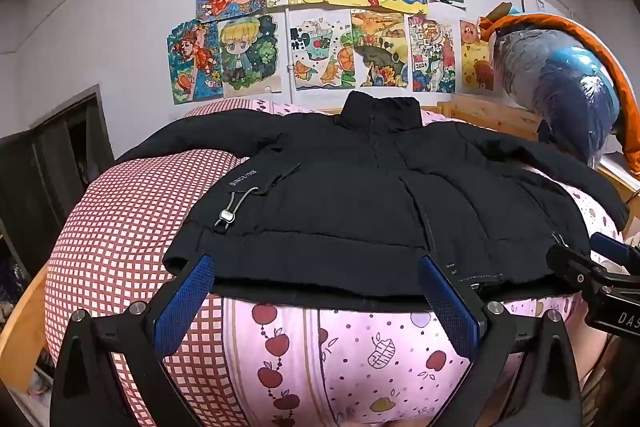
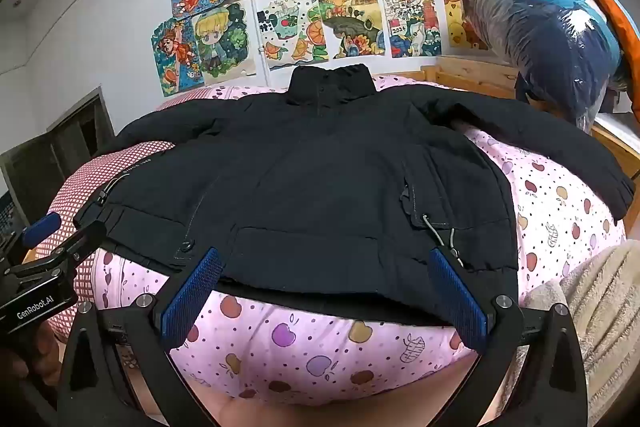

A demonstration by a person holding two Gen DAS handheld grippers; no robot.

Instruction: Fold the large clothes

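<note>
**Black padded jacket spread flat on the bed, both grippers wide at its hem**

At the far left, a red-and-white checked quilt (image 1: 120,227) bulged beside a pink apple-print bedsheet (image 1: 352,347) that covered the bed. The black padded jacket (image 1: 360,195) lay front-up across both, collar toward the wall and hem toward the cameras, with each sleeve stretched out sideways. A grey drawcord with a toggle (image 1: 228,217) hung near the hem on the left side, just below white "SINCE" lettering.

The left gripper (image 1: 316,297) hovered at the left half of the hem, its blue-padded fingers (image 1: 188,301) spread wide, tips at the hem's edge and nothing pinched between them. The right gripper (image 2: 326,293) sat the same way at the right half, blue pads (image 2: 456,291) fully apart and holding nothing; a second drawcord (image 2: 440,235) lay just beyond its right finger. Each gripper showed at the edge of the other's view.

Behind, children's drawings (image 1: 320,23) covered the white wall. At the right, a plastic-wrapped blue bundle (image 1: 560,75) with orange trim rested on the wooden bed frame (image 1: 488,119), and a beige fleece blanket (image 2: 600,307) lay at the near right corner.
</note>
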